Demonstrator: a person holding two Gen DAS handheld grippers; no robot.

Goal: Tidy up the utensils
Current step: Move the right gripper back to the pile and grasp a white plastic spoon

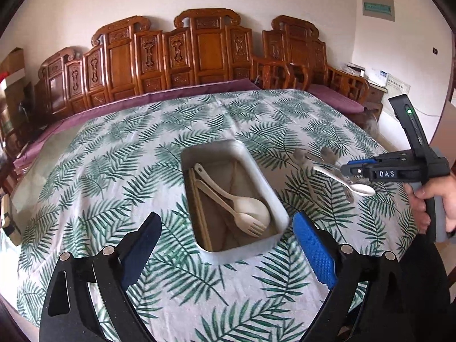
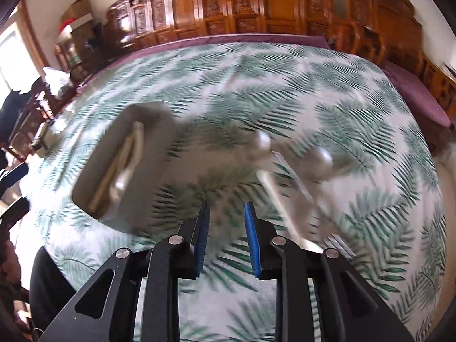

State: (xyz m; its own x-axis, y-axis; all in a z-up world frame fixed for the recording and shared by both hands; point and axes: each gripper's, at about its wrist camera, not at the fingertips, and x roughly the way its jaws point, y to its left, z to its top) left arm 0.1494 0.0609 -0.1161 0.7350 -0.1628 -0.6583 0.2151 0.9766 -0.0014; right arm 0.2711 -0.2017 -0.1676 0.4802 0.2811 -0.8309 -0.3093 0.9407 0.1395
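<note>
A grey rectangular box (image 1: 272,196) stands mid-table; it holds a cream spoon (image 1: 250,205), a cream fork (image 1: 248,223) and wooden chopsticks (image 1: 199,208). My left gripper (image 1: 228,253) is open and empty, hovering just in front of the box. Several metal spoons (image 1: 342,181) lie on the cloth right of the box. My right gripper (image 1: 343,169) hangs over them; in its own blurred view its fingers (image 2: 226,238) stand a narrow gap apart with nothing between them. The blurred box (image 2: 142,165) is to its left and the metal spoons (image 2: 287,156) just ahead.
The table wears a white cloth with green fern leaves (image 1: 128,156). A carved wooden bench with a purple cushion (image 1: 199,57) runs behind it. Cardboard boxes (image 1: 11,74) stand at the far left. My hand (image 1: 433,202) holds the right gripper at the table's right edge.
</note>
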